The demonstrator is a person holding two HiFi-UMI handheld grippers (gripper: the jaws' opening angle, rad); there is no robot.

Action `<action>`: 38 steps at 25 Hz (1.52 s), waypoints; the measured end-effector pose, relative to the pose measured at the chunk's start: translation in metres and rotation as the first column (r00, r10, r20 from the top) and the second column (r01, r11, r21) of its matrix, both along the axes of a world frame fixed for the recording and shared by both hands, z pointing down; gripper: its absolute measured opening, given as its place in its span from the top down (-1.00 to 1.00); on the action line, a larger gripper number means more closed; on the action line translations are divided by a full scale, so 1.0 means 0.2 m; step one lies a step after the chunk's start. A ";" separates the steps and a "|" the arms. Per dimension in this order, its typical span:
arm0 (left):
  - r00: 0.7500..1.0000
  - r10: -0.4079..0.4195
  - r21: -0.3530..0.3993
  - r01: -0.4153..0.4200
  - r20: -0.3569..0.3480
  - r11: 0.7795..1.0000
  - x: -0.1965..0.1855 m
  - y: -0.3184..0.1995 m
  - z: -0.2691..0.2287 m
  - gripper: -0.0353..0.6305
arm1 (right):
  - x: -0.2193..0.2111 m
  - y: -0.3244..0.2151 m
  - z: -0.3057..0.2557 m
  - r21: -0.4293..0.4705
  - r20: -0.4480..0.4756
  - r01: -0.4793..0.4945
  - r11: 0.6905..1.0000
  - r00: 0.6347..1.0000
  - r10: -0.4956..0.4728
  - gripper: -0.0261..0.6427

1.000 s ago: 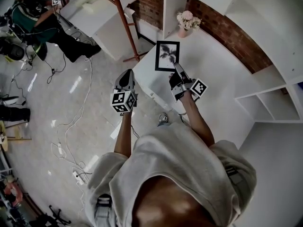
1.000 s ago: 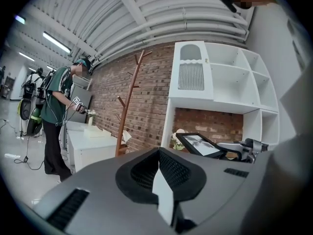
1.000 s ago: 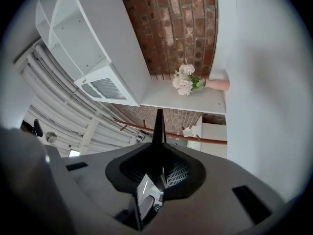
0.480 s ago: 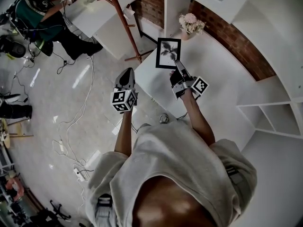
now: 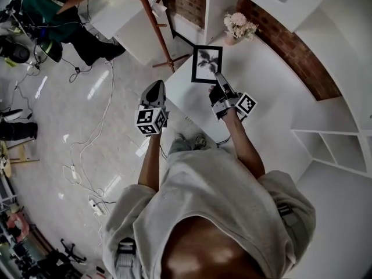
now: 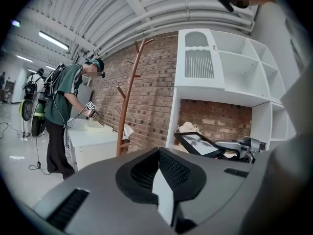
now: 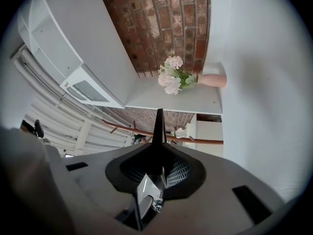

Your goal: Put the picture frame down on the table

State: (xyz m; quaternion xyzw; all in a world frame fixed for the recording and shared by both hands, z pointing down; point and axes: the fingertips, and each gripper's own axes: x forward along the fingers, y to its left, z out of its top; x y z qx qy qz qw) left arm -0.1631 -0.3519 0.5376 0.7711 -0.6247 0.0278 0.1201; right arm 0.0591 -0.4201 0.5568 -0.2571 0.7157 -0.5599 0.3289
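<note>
Off the table's (image 5: pixel 264 83) near edge the left gripper (image 5: pixel 156 88) hangs with its jaws together on nothing, while over the table the right gripper (image 5: pixel 217 78) pinches the picture frame (image 5: pixel 206 64) by its lower edge, tilted and seemingly just clear of the table, short of the vase of flowers (image 5: pixel 237 27), so setting it down is not yet done, and I can read no writing, only the grippers' square markers.

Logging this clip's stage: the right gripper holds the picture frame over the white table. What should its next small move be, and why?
Probably lower the right gripper until the picture frame lies flat on the table: the left gripper view shows the frame tilted, its edge clamped by that gripper.
</note>
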 end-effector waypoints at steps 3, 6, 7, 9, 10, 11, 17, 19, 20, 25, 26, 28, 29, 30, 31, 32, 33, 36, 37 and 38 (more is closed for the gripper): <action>1.000 -0.001 -0.005 0.001 -0.007 1.000 -0.04 -0.02 0.02 0.84 | -0.02 -0.01 0.02 -0.005 -0.003 -0.006 1.000 1.000 0.006 0.67; 1.000 0.010 -0.017 -0.010 -0.011 1.000 -0.06 -0.03 0.05 0.84 | -0.04 0.00 0.05 -0.019 -0.011 -0.018 1.000 1.000 0.018 0.67; 1.000 0.016 -0.021 -0.016 -0.012 1.000 -0.08 -0.03 0.06 0.84 | -0.05 0.01 0.06 -0.024 -0.012 -0.022 0.999 1.000 0.021 0.67; 1.000 0.018 -0.029 -0.018 -0.017 0.999 -0.11 -0.04 0.08 0.84 | -0.07 0.02 0.07 -0.034 -0.013 -0.026 0.999 1.000 0.026 0.67; 1.000 0.017 -0.034 -0.018 -0.020 0.999 -0.12 -0.03 0.09 0.84 | -0.08 0.03 0.08 -0.039 -0.017 -0.029 0.999 0.999 0.028 0.67; 1.000 0.018 -0.038 -0.019 -0.023 0.999 -0.13 -0.03 0.10 0.84 | -0.08 0.03 0.10 -0.045 -0.022 -0.032 0.998 0.999 0.031 0.67; 0.999 0.030 -0.064 -0.032 -0.035 0.997 -0.17 -0.03 0.17 0.84 | -0.11 0.05 0.20 -0.081 -0.049 -0.046 0.996 0.998 0.043 0.67; 0.999 0.032 -0.072 -0.035 -0.040 0.997 -0.18 -0.02 0.19 0.84 | -0.11 0.05 0.22 -0.092 -0.056 -0.050 0.994 0.997 0.045 0.67; 0.999 0.033 -0.076 -0.036 -0.042 0.996 -0.18 -0.02 0.20 0.84 | -0.11 0.06 0.24 -0.097 -0.060 -0.053 0.994 0.997 0.047 0.67; 0.998 0.036 -0.098 -0.041 -0.052 0.994 -0.21 -0.03 0.27 0.84 | -0.12 0.05 0.30 -0.119 -0.078 -0.061 0.991 0.996 0.052 0.67; 0.998 0.036 -0.103 -0.042 -0.054 0.994 -0.21 -0.03 0.28 0.84 | -0.12 0.05 0.32 -0.124 -0.082 -0.062 0.990 0.995 0.052 0.67; 0.998 0.037 -0.113 -0.044 -0.058 0.993 -0.21 -0.03 0.31 0.84 | -0.11 0.06 0.35 -0.134 -0.093 -0.065 0.989 0.994 0.053 0.67; 0.997 0.038 -0.118 -0.045 -0.062 0.992 -0.21 -0.03 0.32 0.84 | -0.11 0.06 0.37 -0.139 -0.099 -0.065 0.988 0.994 0.052 0.67; 0.997 0.038 -0.124 -0.045 -0.065 0.991 -0.20 -0.03 0.34 0.84 | -0.11 0.06 0.39 -0.144 -0.104 -0.065 0.987 0.993 0.051 0.67; 0.997 0.038 -0.129 -0.046 -0.068 0.991 -0.20 -0.03 0.36 0.84 | -0.11 0.06 0.41 -0.150 -0.109 -0.065 0.987 0.993 0.049 0.67; 0.997 0.038 -0.134 -0.047 -0.071 0.990 -0.20 -0.03 0.38 0.84 | -0.11 0.06 0.43 -0.156 -0.114 -0.065 0.986 0.992 0.047 0.67; 0.997 0.038 -0.139 -0.048 -0.074 0.989 -0.20 -0.03 0.39 0.84 | -0.11 0.06 0.45 -0.162 -0.118 -0.064 0.985 0.992 0.045 0.67; 0.996 0.039 -0.153 -0.051 -0.081 0.987 -0.20 -0.03 0.44 0.84 | -0.13 0.06 0.51 -0.182 -0.122 -0.062 0.981 0.992 0.040 0.67; 0.996 0.038 -0.159 -0.051 -0.083 0.986 -0.20 -0.03 0.46 0.84 | -0.13 0.06 0.53 -0.190 -0.124 -0.061 0.980 0.992 0.038 0.67; 0.996 0.037 -0.163 -0.051 -0.085 0.985 -0.20 -0.03 0.47 0.84 | -0.13 0.06 0.55 -0.196 -0.128 -0.060 0.979 0.991 0.036 0.67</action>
